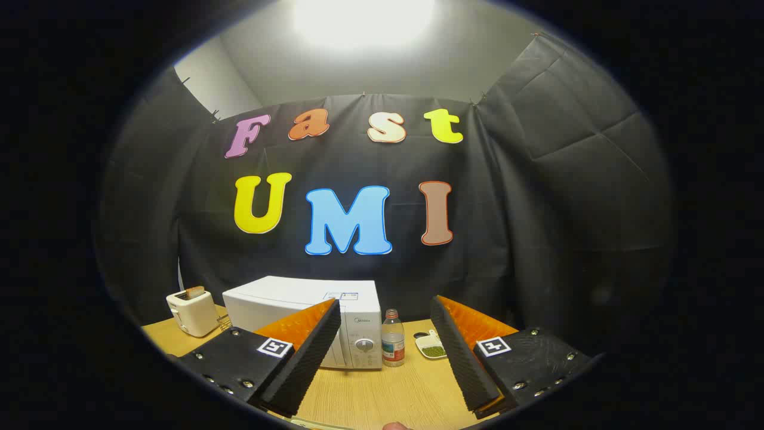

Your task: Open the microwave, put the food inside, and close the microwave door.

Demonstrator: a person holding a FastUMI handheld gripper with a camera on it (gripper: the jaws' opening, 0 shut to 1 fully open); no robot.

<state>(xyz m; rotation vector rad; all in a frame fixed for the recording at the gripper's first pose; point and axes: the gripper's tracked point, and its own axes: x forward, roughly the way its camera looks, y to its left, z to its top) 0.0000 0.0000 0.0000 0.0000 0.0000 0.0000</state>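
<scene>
The gripper (385, 352) hangs back with jaws wide apart, empty; the white boxy microwave (310, 319) stands beyond them, door shut — opening seems first; small white dish of green food (432, 347) waits right of it.

A strong lamp overhead blows out to a white patch on the ceiling (364, 24) and fades outward into grey. The cloth wall (567, 179) stays dim, its folds faintly lit. The table (382, 388) and the microwave (298, 298) top are evenly bright, with soft, short shadows beneath them. Straight lines bow outward from the fisheye lens. The open gripper (385, 352) fingers, near the lens, look slightly soft; far things are sharp.
</scene>
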